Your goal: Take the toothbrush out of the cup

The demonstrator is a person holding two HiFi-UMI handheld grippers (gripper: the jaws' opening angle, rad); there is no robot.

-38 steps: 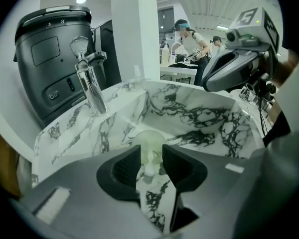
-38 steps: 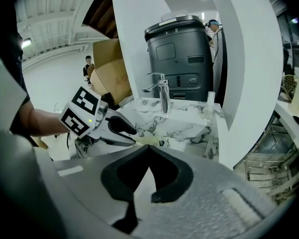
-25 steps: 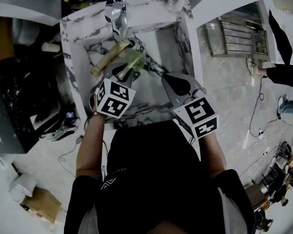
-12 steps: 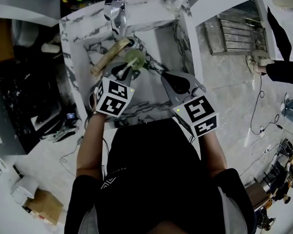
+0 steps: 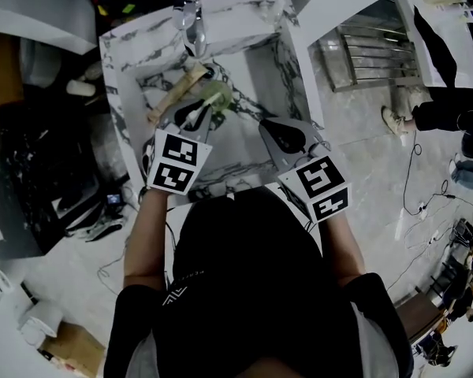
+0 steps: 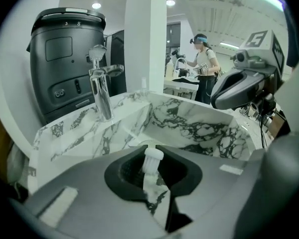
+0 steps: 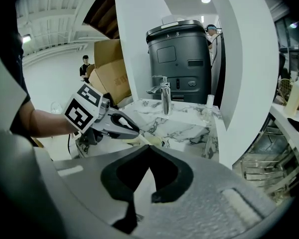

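Observation:
A pale green cup (image 5: pixel 219 94) stands in the marble sink (image 5: pixel 256 69). My left gripper (image 5: pixel 205 110) hovers just over it. Its jaws have just been closing and now pinch the white toothbrush (image 6: pixel 152 161), bristle head up between the pads. The right gripper view shows the toothbrush (image 7: pixel 139 136) slanting from the left gripper (image 7: pixel 135 132) down to the cup (image 7: pixel 153 141). My right gripper (image 5: pixel 271 129) hangs over the sink's near right side, jaws together and empty (image 7: pixel 148 148).
A chrome faucet (image 5: pixel 191 18) stands at the sink's far rim. A tan wooden piece (image 5: pixel 176 93) lies in the basin left of the cup. A dark bin (image 6: pixel 65 59) stands behind the counter. People stand in the background.
The left gripper has closed on the toothbrush and lifted a little, drawing back toward me. The right gripper has stayed in place.

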